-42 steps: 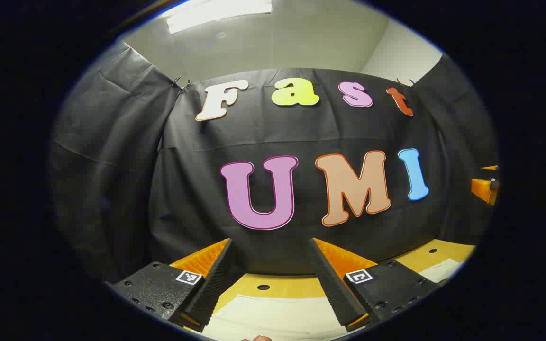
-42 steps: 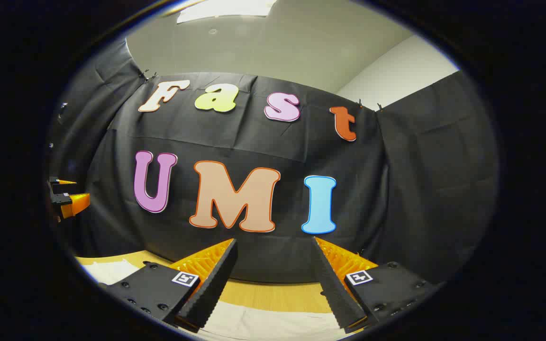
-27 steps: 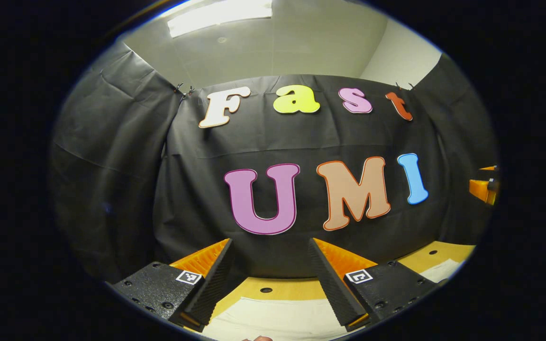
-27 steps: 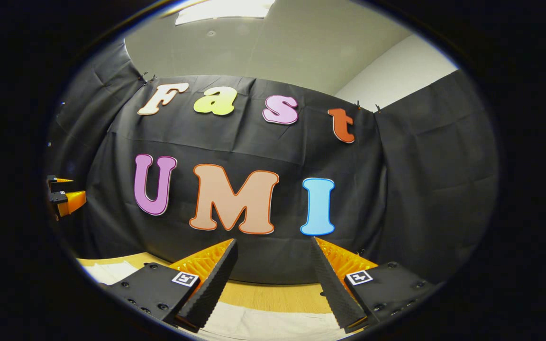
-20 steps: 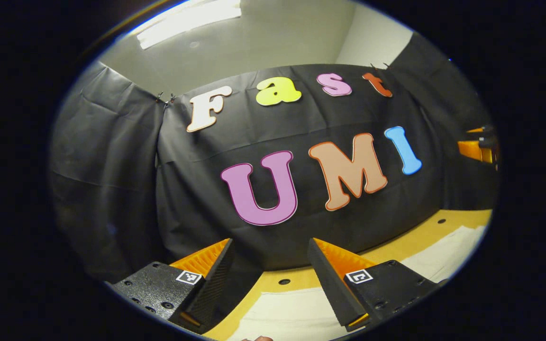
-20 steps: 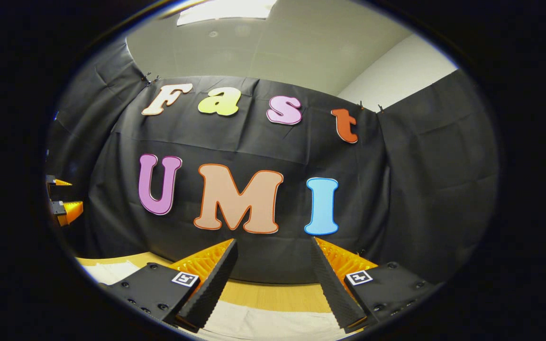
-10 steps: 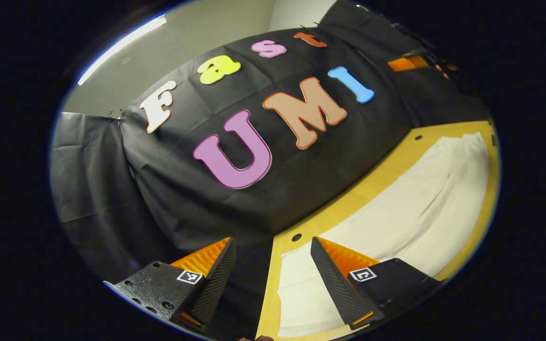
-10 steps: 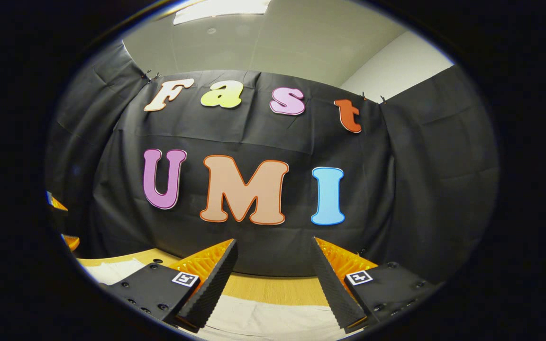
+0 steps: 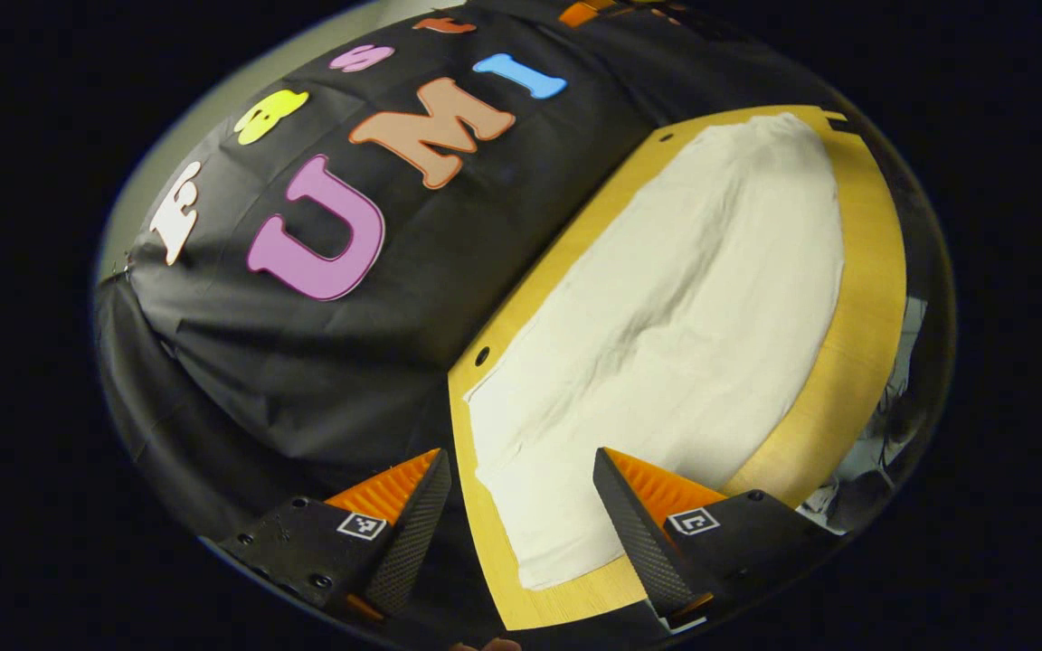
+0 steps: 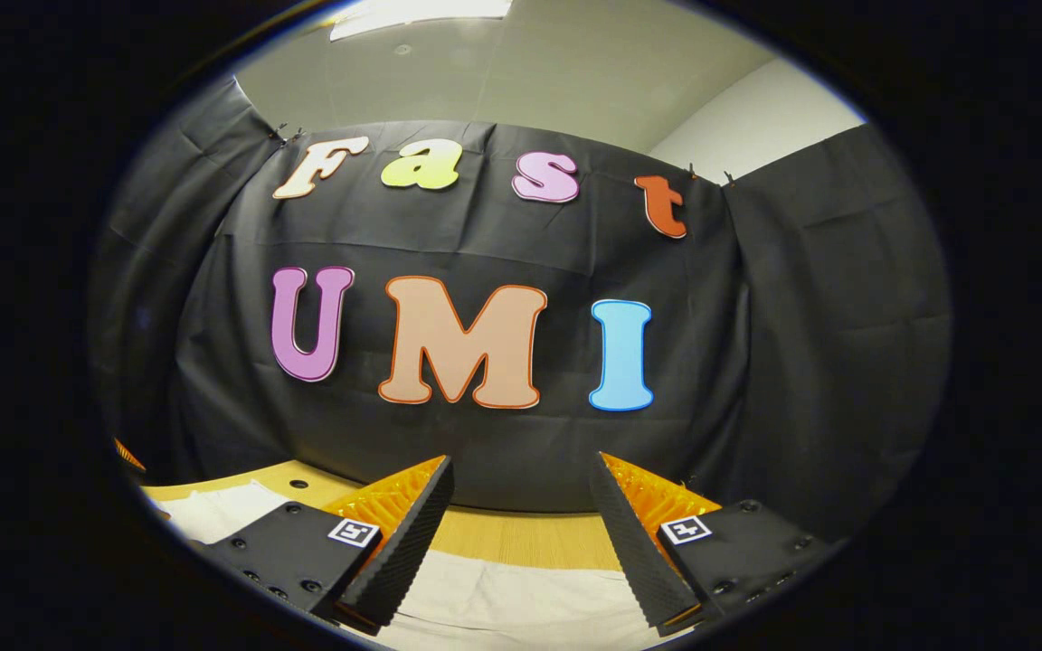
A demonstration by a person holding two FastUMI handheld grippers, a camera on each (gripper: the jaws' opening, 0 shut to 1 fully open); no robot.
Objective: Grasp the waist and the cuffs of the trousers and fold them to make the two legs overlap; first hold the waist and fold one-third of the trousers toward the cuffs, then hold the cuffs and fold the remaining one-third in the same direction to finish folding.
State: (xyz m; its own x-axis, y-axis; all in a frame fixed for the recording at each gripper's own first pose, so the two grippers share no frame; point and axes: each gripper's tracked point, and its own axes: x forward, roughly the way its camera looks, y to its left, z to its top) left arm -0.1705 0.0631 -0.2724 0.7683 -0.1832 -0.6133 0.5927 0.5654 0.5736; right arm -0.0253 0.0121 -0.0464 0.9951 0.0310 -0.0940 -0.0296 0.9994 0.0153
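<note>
Ahead of the left fingers (image 9: 521,506), which stand apart and empty, pale trousers (image 9: 666,298) lie flat on the desk (image 9: 865,298). Soft, light cloth, likely to sag: pinch the hems. Right fingers (image 10: 521,515) also apart, above the cloth.

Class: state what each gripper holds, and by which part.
Nothing is held. The left gripper and right gripper are open, above the trousers on the table.
</note>
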